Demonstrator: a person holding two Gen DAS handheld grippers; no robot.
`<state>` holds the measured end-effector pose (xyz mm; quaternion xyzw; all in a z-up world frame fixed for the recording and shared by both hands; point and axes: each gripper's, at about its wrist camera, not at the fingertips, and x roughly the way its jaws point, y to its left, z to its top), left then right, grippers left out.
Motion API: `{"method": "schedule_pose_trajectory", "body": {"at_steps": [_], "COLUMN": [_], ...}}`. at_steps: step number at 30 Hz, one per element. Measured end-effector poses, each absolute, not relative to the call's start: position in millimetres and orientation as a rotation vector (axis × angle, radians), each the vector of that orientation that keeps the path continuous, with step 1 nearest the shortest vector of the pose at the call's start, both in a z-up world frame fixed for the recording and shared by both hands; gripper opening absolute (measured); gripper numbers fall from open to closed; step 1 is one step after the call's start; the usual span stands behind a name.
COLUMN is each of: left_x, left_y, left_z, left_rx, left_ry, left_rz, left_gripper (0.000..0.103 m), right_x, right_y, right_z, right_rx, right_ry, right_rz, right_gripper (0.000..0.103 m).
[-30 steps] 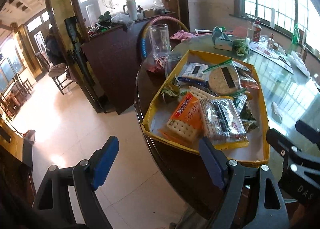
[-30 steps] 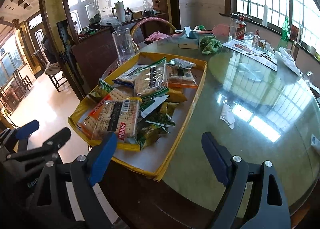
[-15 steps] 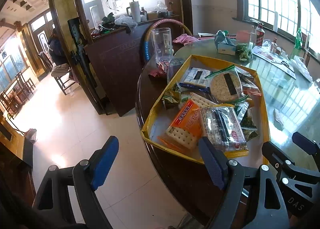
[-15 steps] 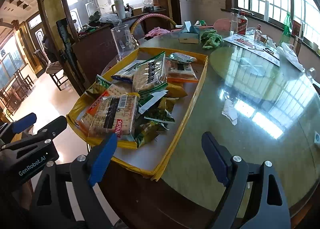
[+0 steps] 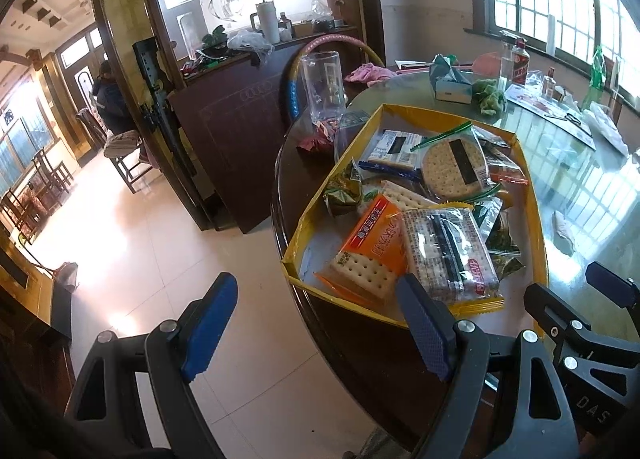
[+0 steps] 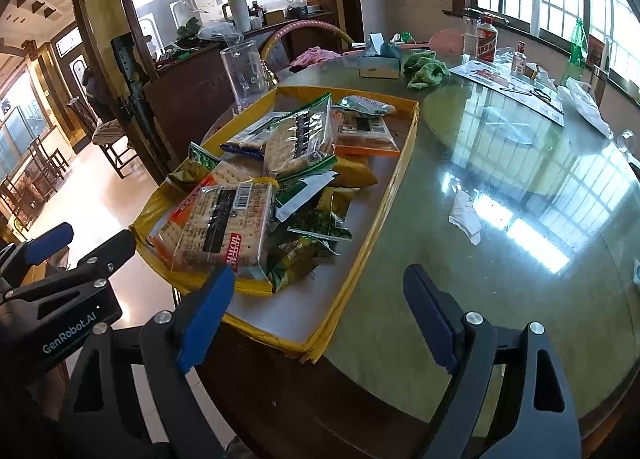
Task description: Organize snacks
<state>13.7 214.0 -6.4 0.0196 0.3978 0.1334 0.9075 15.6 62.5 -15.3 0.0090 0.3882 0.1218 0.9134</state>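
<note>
Snacks lie heaped in a shallow yellow tray [image 5: 532,215] that stands on the near edge of a round glass-topped table [image 5: 592,187]. From the left wrist view, the left gripper [image 5: 316,323] hangs before the table edge with its jaws spread wide and nothing between them; one blue pad is over the floor, the other is in front of the near rim of the tray. An orange cracker pack [image 5: 370,247] and a clear cracker pack [image 5: 444,255] lie side by side at the near end. Behind them sits a round cracker pack [image 5: 452,171], and green sachets [image 5: 502,243] lie toward the right rim. A tall clear cup [image 5: 322,87] stands beside the far left corner of the tray. At the lower right, part of the right gripper shows.

From the right wrist view, the right gripper [image 6: 320,311] is also spread open and empty, before the near corner of the tray [image 6: 360,259]. The clear cracker pack [image 6: 224,227] lies on top of the heap at the near left. On the table [image 6: 520,299], a crumpled white paper [image 6: 466,215] lies well apart from the tray, on the right. A green cloth [image 6: 424,69] and a tissue box [image 6: 378,59] stand beyond the far end.
</note>
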Motion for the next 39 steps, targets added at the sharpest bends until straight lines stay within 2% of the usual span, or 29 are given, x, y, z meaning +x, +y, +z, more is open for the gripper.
{"method": "schedule_pose_trajectory", "body": {"at_steps": [39], "left_x": [21], "left_y": [221], "left_z": [-33], "left_rx": [0.026], "left_ry": [0.912], "left_rz": [0.267], "left_gripper": [0.082], "right_x": [21], "right_y": [78], "right_z": [-28], "right_rx": [-0.025], "right_ry": [0.832], "right_rz": [0.253], "right_gripper": [0.086]}}
